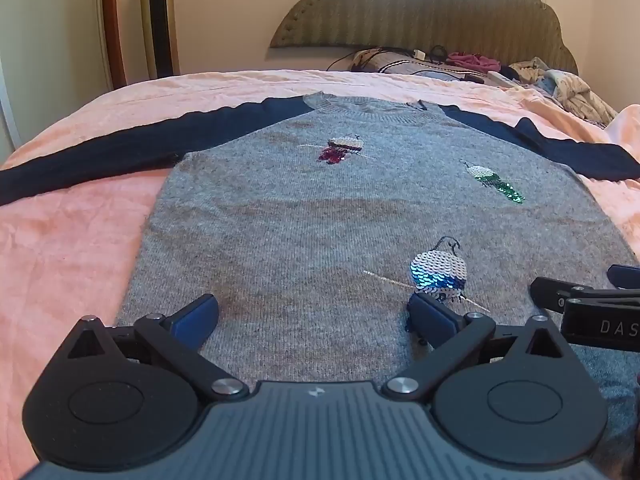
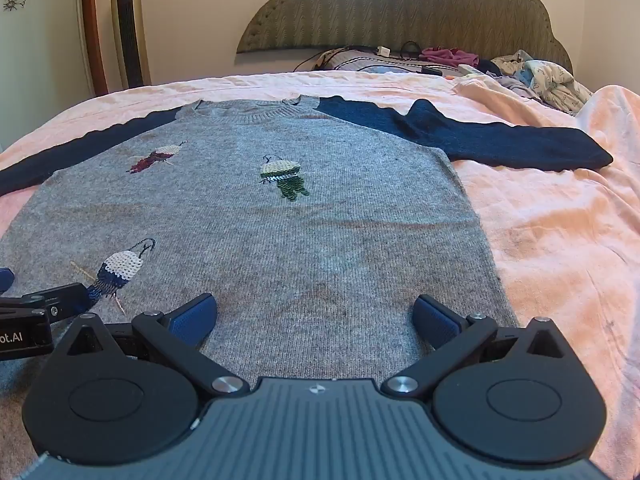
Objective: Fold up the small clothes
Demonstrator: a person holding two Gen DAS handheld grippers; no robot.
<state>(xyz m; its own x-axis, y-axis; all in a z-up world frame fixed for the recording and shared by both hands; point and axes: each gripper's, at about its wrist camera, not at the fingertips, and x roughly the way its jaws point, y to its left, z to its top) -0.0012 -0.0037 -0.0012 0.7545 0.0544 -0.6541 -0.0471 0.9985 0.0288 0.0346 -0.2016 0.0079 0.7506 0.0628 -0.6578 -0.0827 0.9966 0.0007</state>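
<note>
- A small grey sweater (image 1: 312,216) (image 2: 256,232) lay flat and face up on the bed, neck toward the headboard, hem toward the cameras.
- Its two navy sleeves were spread outward: the left sleeve (image 1: 100,156) ran along the pink cover, and the right sleeve (image 2: 500,136) stretched toward the far side with a small bump near the shoulder.
- Three sequin motifs sat on the grey front: a red one (image 1: 340,148) near the collar, a green one (image 2: 284,178) mid-chest, and a blue one (image 1: 438,276) closest to the hem.
- The left hand-held gripper (image 1: 312,316) hovered over the lower left part of the sweater, its blue-padded fingers spread wide with nothing between them; the right pad (image 1: 430,316) stood just beside the blue motif.
- The right hand-held gripper (image 2: 314,316) was over the lower right part of the sweater, likewise spread wide and holding nothing, its right pad near the garment's side edge.
- Each gripper showed at the edge of the other's view, so the two stood side by side near the hem.
- Whether the pads touched the knit could not be told.
- A pink bedcover (image 2: 560,240) lay under the sweater, rumpled at the right.
- Beyond it were a scalloped olive headboard (image 1: 420,12), a heap of clothes and cables (image 2: 440,58) at the pillows, and a tower fan (image 2: 128,24) by the wall.
</note>
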